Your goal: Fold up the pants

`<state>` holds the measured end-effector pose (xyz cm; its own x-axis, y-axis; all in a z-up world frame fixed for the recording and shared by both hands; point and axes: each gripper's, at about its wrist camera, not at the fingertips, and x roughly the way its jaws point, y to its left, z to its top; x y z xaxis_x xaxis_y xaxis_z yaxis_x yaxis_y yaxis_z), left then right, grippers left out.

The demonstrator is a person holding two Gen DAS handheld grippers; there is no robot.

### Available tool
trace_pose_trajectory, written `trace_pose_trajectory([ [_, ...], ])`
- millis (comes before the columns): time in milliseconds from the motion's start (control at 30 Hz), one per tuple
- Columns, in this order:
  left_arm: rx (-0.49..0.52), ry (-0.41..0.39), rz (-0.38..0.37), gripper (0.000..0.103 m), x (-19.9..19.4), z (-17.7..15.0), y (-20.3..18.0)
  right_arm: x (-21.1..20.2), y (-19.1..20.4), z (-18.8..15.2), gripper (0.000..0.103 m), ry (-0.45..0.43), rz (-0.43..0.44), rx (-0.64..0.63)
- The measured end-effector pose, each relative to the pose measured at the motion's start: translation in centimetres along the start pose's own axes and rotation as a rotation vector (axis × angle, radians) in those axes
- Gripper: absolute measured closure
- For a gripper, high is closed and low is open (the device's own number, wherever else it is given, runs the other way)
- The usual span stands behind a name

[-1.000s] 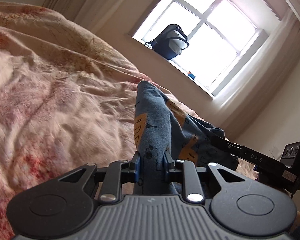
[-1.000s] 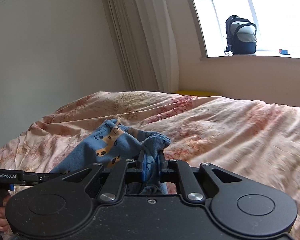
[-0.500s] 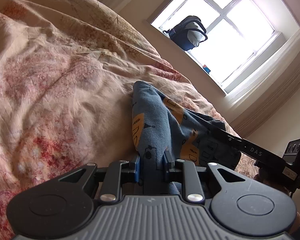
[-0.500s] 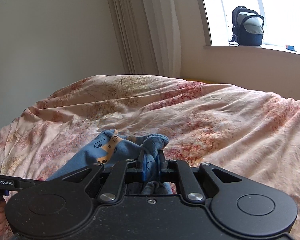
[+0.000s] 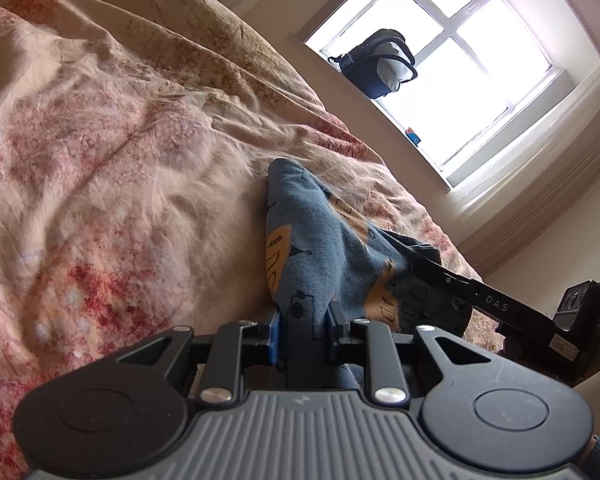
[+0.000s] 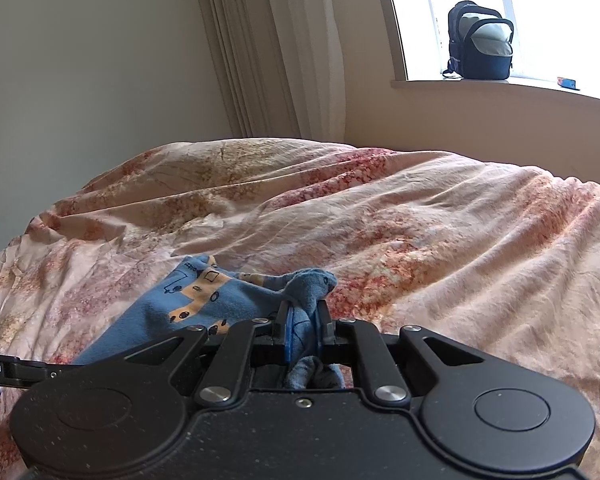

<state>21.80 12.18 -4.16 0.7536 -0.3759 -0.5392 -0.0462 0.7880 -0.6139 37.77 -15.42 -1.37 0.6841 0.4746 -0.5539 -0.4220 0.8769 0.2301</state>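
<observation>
The blue pants (image 5: pixel 320 240) with orange truck prints hang bunched between both grippers, low over a pink flowered bedspread (image 5: pixel 100 200). My left gripper (image 5: pixel 303 320) is shut on a thick fold of the fabric, which rises past the blue pads. In the right wrist view my right gripper (image 6: pixel 303 312) is shut on another bunched edge of the pants (image 6: pixel 204 300), a tuft sticking up above its fingers. The right gripper's side shows at the right of the left wrist view, the left gripper's side at the left edge of the right wrist view.
The bedspread (image 6: pixel 420 240) lies wrinkled ahead and to both sides. Beyond the bed stand a wall, pale curtains (image 6: pixel 280 60) and a window sill with a dark backpack (image 6: pixel 480 40) and a small blue object (image 6: pixel 568 82).
Both grippers have sunk toward the bed with the pants still held. The bedspread fills more of each view and the window has slid upward. The left view has rolled slightly.
</observation>
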Motion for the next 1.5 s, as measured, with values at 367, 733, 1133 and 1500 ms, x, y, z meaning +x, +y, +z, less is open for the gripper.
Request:
trace_pose_trajectory([
  [367, -0.007, 0.003, 0.001, 0.076, 0.0, 0.0, 0.1, 0.3, 0.2, -0.1, 0.09, 0.0, -0.02, -0.009],
  [733, 0.001, -0.015, 0.029, 0.039, -0.8, 0.5, -0.7, -0.1, 0.7, -0.1, 0.054, -0.023, -0.082, -0.029],
  [1133, 0.128, -0.147, 0.133, 0.0, -3.8, 1.0, -3.2, -4.5, 2.1, -0.6, 0.002, -0.15, -0.163, -0.052],
  [1500, 0.268, -0.24, 0.281, 0.0, -7.8, -0.6, -6.1, -11.0, 5.8, -2.7, 0.001, -0.276, -0.206, -0.1],
])
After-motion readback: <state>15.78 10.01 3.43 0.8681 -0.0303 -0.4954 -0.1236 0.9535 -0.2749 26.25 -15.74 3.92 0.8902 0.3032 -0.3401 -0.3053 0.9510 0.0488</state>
